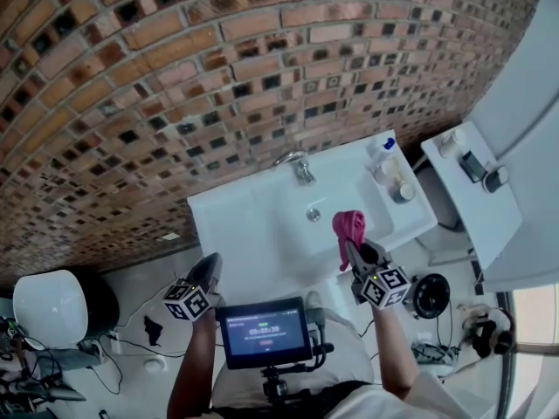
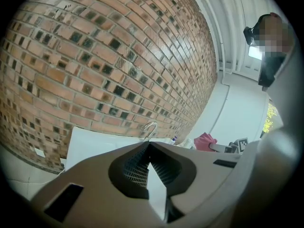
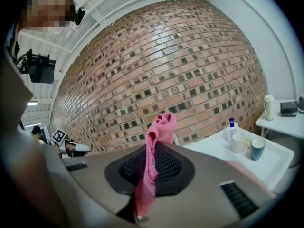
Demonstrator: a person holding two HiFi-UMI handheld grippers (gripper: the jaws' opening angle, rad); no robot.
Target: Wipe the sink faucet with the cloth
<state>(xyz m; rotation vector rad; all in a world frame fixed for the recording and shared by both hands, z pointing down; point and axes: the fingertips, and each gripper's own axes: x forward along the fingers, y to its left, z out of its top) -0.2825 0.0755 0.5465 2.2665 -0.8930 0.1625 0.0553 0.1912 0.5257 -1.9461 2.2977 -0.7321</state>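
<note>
A chrome faucet [image 1: 300, 166] curves up at the back of the white sink [image 1: 262, 225], against the brick wall; its arc [image 2: 150, 128] also shows in the left gripper view. My right gripper [image 1: 352, 250] is shut on a pink cloth [image 1: 348, 230] and holds it over the sink's front right part, short of the faucet. The cloth [image 3: 153, 163] hangs pinched between the jaws in the right gripper view. My left gripper [image 1: 210, 265] hovers at the sink's front left edge, its jaws closed on nothing [image 2: 146, 145].
A blue-capped soap bottle [image 1: 384, 150] and two cups [image 1: 401, 190] stand on the sink's right ledge. A white side table [image 1: 476, 199] with small items is to the right, a white stool [image 1: 48, 308] at the lower left. A monitor [image 1: 265, 330] sits near my body.
</note>
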